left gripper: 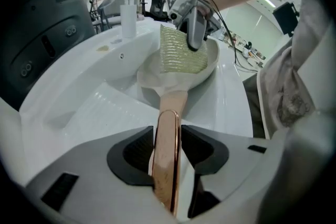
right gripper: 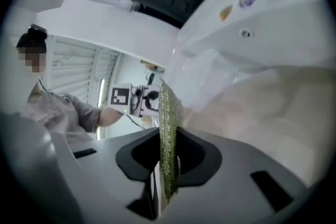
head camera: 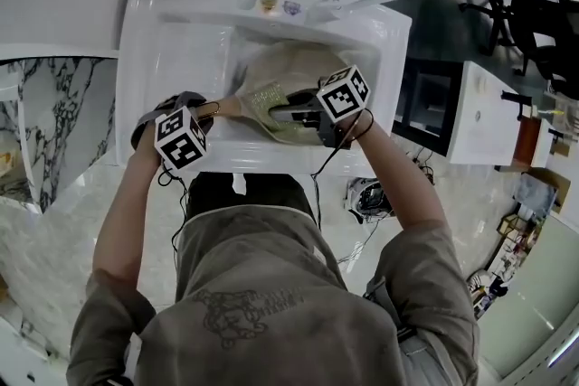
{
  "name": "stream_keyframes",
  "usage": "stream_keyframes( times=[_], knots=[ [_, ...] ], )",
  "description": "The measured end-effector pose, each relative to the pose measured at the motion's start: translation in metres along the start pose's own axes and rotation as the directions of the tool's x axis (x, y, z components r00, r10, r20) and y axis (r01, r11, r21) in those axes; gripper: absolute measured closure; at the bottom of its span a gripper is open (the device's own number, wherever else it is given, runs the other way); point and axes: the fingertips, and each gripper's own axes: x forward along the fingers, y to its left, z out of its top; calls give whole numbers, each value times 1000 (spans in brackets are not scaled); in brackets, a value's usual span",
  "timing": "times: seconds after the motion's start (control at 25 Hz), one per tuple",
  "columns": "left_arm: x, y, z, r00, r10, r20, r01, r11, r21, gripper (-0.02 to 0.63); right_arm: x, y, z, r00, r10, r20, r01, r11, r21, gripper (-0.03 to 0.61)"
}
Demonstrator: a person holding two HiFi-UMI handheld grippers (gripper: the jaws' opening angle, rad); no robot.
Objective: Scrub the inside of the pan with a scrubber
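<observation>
Left gripper [left gripper: 168, 159]: fingers clenched on the rose-gold handle [left gripper: 168, 128].
Right gripper [right gripper: 167, 162]: fingers grasping the green scrubber [right gripper: 169, 123] by its edge.
Pan [left gripper: 151, 77]: ahead of the left fingers, over the sink [left gripper: 100, 97]; scrubber lies against its inside.

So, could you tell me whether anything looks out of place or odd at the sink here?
Nothing stands out. The left claw grips the pan by its handle, tilted in the sink, and the right claw holds the scrubber against its inside. No spill or damage shows.

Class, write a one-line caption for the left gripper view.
Left gripper grips the pan handle over the sink while the right gripper holds a green scrubber inside the pan.
</observation>
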Motion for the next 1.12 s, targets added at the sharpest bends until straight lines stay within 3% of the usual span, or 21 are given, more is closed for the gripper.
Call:
stream_keyframes(
  times=[0.12,0.2,0.32,0.48,0.64,0.76,0.88,1.0,1.04,1.12],
  knots=[
    [-20,6,27,988,23,150,-12,997,-75,446,-13,10,34,971,-64,229,88,992,-94,508],
    [-36,12,51,964,48,262,-12,991,-136,448,-23,21,49,934,-103,342,164,974,-153,508],
    [-64,26,86,908,111,405,-26,977,-210,448,-40,44,69,866,-119,485,239,952,-193,508],
    [-113,40,129,822,236,518,-109,958,-264,448,-72,79,87,767,-142,626,342,915,-212,508],
    [-163,46,167,738,303,604,-192,951,-243,460,-111,110,103,636,-179,750,468,863,-191,507],
    [-186,46,186,704,322,634,-233,947,-222,489,-141,135,108,536,-196,821,553,816,-166,507],
    [-207,43,200,675,344,653,-263,939,-223,503,-167,164,108,461,-193,866,605,783,-147,507],
    [-234,44,216,623,381,683,-304,923,-237,521,-191,192,110,395,-182,901,647,751,-132,506],
    [-244,43,221,602,391,697,-314,918,-243,532,-198,201,110,375,-185,908,672,730,-129,506],
    [-262,39,231,570,402,717,-332,910,-247,545,-211,218,107,325,-215,921,761,637,-120,506]
  ],
)
